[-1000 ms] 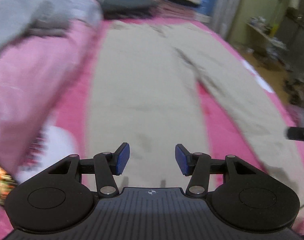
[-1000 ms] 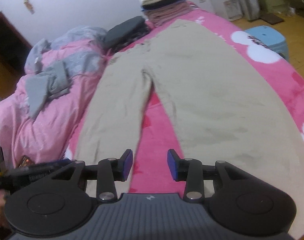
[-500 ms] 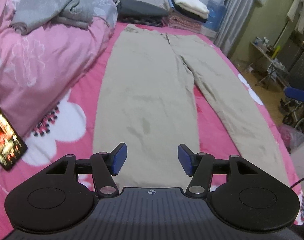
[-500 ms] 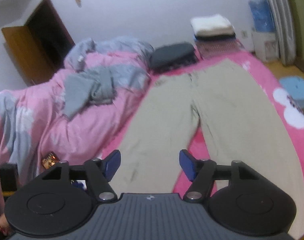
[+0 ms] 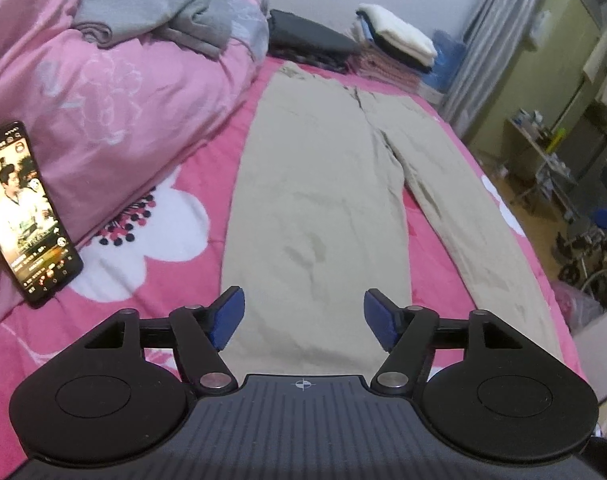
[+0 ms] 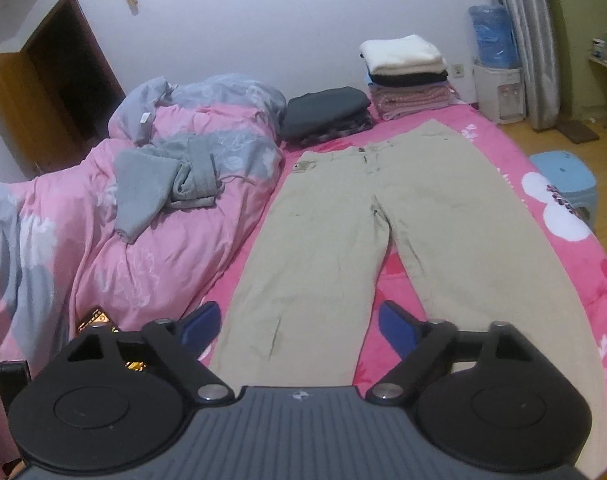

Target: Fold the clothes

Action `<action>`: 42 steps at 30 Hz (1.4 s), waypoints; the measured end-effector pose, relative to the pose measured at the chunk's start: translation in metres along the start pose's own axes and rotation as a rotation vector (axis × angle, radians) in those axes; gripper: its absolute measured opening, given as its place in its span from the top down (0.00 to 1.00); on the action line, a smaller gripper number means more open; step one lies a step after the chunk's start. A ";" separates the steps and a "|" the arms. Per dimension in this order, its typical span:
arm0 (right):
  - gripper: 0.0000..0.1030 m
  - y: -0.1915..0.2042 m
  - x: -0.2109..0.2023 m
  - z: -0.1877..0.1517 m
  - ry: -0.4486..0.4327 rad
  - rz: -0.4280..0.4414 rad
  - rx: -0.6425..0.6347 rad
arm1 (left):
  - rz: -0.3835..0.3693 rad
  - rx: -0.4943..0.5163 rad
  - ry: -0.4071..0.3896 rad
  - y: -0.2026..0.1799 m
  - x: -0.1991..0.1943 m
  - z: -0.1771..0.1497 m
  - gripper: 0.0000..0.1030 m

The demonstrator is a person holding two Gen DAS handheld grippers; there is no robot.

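Observation:
Beige trousers lie flat on the pink bed, waist at the far end, both legs spread toward me; they also show in the right wrist view. My left gripper is open and empty, held above the hem end of the left leg. My right gripper is open and empty, held above the lower part of the same left leg. Neither touches the cloth.
A pink duvet with a grey garment is heaped on the left. A lit phone leans against it. Folded clothes and a dark folded pile sit at the bed's far end. A blue stool stands right.
Both grippers have opened wider. The left one has steadied over the left trouser leg. The right one has tilted up and shifted left, from between the legs to over the left leg.

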State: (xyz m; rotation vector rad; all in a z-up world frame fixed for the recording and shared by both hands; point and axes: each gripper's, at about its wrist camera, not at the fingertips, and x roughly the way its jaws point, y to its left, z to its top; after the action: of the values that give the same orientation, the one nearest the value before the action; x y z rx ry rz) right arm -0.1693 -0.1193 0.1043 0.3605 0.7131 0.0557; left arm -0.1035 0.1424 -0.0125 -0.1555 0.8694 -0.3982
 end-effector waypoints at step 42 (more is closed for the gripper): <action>0.00 -0.036 0.403 0.219 0.025 -0.020 -0.242 | 0.184 0.029 0.029 0.027 0.251 0.148 0.08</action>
State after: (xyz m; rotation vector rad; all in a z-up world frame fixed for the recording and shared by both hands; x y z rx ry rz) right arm 0.2757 -0.1501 -0.0093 0.1214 0.7261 0.1265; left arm 0.1623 0.0619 -0.1044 -0.0426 0.8977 -0.2414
